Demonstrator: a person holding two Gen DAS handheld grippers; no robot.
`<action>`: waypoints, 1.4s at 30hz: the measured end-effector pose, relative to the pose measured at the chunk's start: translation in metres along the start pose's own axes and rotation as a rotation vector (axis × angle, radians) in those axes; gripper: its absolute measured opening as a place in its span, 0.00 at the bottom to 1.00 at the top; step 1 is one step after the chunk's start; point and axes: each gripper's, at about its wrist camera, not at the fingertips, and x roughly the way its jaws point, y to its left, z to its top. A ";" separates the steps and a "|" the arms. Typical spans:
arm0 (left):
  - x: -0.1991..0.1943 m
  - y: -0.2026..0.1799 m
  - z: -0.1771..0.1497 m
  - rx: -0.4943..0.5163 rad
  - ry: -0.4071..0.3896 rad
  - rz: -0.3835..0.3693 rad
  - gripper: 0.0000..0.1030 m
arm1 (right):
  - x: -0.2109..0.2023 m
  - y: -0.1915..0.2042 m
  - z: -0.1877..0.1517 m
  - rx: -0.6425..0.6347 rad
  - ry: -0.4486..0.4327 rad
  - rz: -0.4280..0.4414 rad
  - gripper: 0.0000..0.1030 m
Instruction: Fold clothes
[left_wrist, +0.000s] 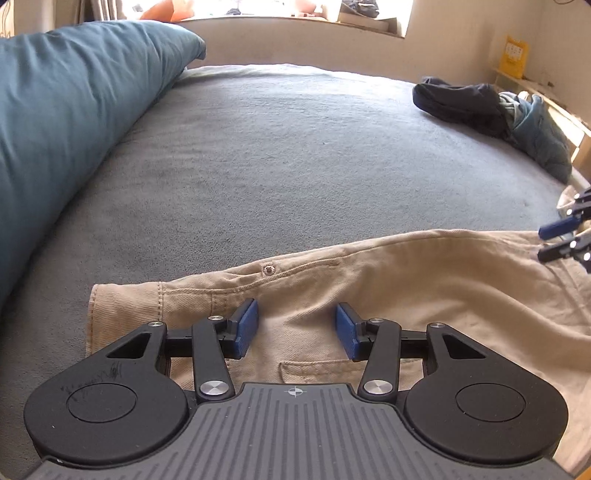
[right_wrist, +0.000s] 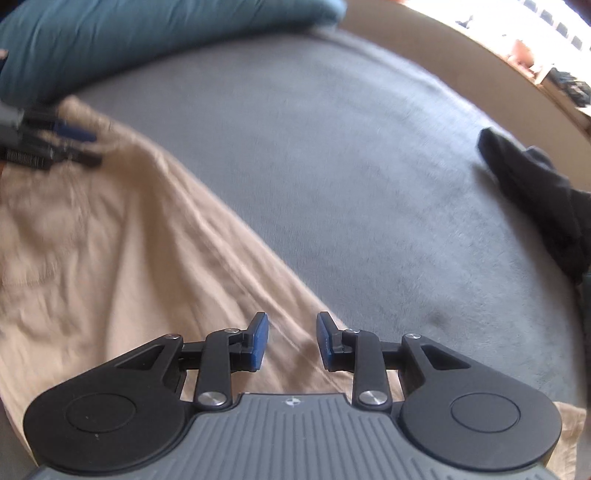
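- The grey bed (left_wrist: 295, 155) lay wide and bare ahead of you, edged by a teal pillow (left_wrist: 74, 103) and dark clothes (left_wrist: 461, 99).
- The beige trousers (left_wrist: 369, 295) lay along the bed's near edge.
- Your left gripper (left_wrist: 296, 328) was spread over the waistband, holding nothing.
- Your right gripper (right_wrist: 291, 341) was spread over a trouser leg, holding nothing.

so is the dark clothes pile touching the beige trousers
Apart. The left wrist view shows the dark clothes pile at the far right of the bed, with a wide stretch of bare grey bedcover between it and the beige trousers.
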 end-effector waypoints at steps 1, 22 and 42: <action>0.001 0.000 0.000 0.005 0.000 0.000 0.45 | 0.002 0.000 -0.001 -0.017 0.015 0.009 0.30; 0.002 0.001 0.000 0.025 -0.002 -0.002 0.46 | 0.003 0.002 0.006 -0.025 0.019 -0.151 0.01; 0.011 -0.019 0.004 0.114 -0.074 0.052 0.46 | 0.025 0.049 0.049 0.126 -0.210 0.109 0.02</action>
